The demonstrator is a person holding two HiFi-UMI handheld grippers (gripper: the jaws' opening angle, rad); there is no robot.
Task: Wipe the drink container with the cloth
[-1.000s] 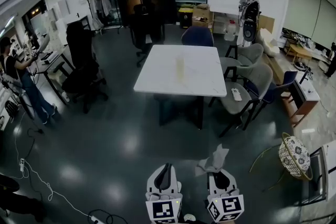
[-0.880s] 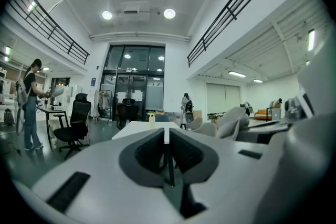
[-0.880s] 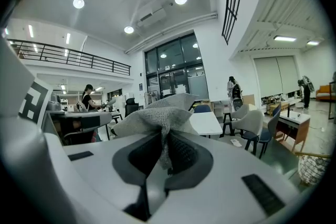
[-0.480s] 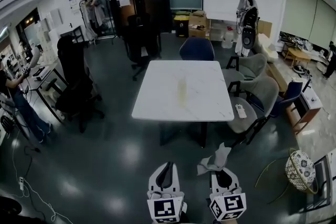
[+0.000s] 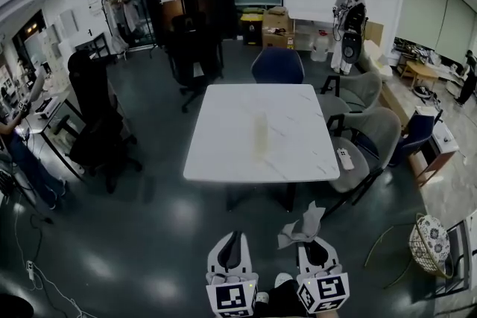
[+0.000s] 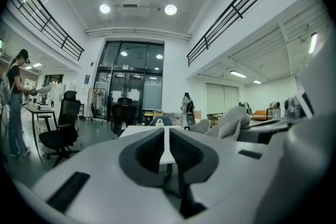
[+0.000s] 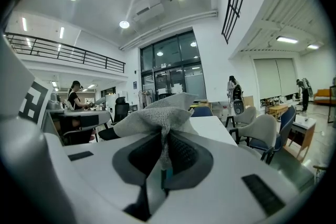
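Observation:
A clear drink container [image 5: 260, 135] stands upright near the middle of a white table [image 5: 223, 160], well ahead of both grippers. Low in the head view my left gripper [image 5: 234, 240] is shut with nothing in it; in the left gripper view its jaws [image 6: 167, 132] meet flat. To its right, my right gripper [image 5: 311, 242] is shut on a crumpled grey cloth [image 5: 302, 226]. In the right gripper view the cloth [image 7: 157, 113] bunches up out of the jaws [image 7: 166, 148]. Both grippers hang over the dark floor, short of the table's near edge.
A blue chair [image 5: 276, 65] stands at the table's far end and grey chairs [image 5: 370, 129] along its right side, one with a remote [image 5: 344, 158] on its seat. A black office chair [image 5: 93, 134] is at the left, a wicker basket [image 5: 431, 242] at the right. A person [image 5: 16, 160] stands at the far left.
The head view has come closer to the table, which now looks larger and nearer. Both grippers keep their places low in the view, the cloth still in the right one.

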